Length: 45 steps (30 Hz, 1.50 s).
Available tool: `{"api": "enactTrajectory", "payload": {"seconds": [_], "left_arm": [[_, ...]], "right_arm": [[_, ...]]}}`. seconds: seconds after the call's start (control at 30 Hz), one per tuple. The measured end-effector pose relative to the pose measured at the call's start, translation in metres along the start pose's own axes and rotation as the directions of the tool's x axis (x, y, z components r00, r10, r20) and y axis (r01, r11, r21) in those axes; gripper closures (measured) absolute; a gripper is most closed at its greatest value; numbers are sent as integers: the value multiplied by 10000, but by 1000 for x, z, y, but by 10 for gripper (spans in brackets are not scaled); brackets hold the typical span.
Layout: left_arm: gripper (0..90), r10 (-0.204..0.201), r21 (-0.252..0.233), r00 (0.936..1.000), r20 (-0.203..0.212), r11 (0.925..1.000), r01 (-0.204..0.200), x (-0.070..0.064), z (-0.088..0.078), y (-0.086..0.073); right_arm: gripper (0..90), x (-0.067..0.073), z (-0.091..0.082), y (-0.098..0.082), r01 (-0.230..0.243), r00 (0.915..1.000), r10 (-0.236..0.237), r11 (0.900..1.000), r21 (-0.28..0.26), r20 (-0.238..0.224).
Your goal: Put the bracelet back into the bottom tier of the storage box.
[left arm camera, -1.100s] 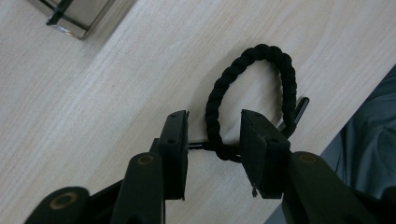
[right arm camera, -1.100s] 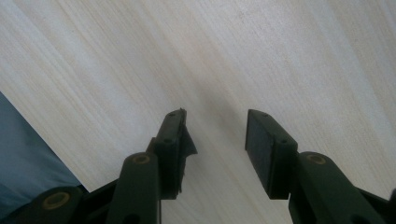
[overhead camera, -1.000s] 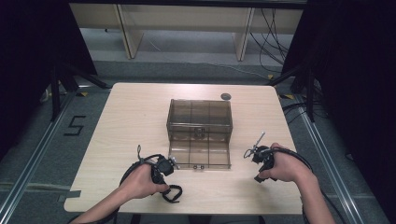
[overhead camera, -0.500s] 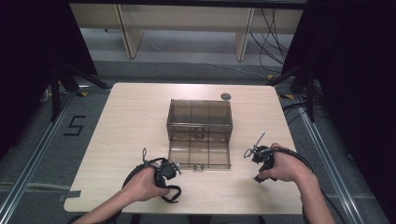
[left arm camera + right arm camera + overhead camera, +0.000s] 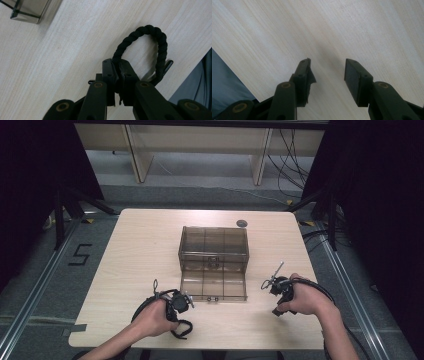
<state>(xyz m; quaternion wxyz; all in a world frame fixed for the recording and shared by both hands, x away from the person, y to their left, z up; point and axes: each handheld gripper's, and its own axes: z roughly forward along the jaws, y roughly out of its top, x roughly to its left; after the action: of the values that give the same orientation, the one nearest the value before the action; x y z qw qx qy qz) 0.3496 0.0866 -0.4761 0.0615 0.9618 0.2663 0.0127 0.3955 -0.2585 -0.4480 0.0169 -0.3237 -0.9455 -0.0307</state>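
Left gripper (image 5: 118, 67) just closed, jaws pinching a black braided cord loop (image 5: 160, 47) on the table (image 5: 130, 250), near-left of the smoky clear compartment box (image 5: 214, 251), right gripper (image 5: 327, 71) beyond the box's right side, jaws spread, empty

This looks like a lab or recording room rather than a home. A bare pale wooden table (image 5: 150, 250) stands at the frame's centre on grey floor with metal rails (image 5: 30, 305) at both sides, black curtains (image 5: 30, 165) in the upper corners, loose cables (image 5: 295, 150) at upper right and a taped number (image 5: 80, 255) at left.
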Motion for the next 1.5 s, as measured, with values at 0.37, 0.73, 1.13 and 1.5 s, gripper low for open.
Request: {"api": "enactTrajectory", "payload": {"seconds": [0.37,0.73,1.13,1.5], "left_arm": [[844,-298,-175,9993,210,9994,302,6,-9,2],[844,-518,-575,9986,141,9970,526,13,-21,5],[844,-755,-729,9971,92,9944,759,22,-30,10],[844,-791,-754,9969,25,9940,790,30,-37,15]], "right_arm": [[565,1,1,0,-264,9996,264,9996,28,-40],[561,-2,2,-1,55,10000,-55,10000,-63,-73],[553,-1,4,-1,-155,9998,156,9998,78,-94],[550,-3,4,-2,-21,10000,21,9999,167,43]]}}
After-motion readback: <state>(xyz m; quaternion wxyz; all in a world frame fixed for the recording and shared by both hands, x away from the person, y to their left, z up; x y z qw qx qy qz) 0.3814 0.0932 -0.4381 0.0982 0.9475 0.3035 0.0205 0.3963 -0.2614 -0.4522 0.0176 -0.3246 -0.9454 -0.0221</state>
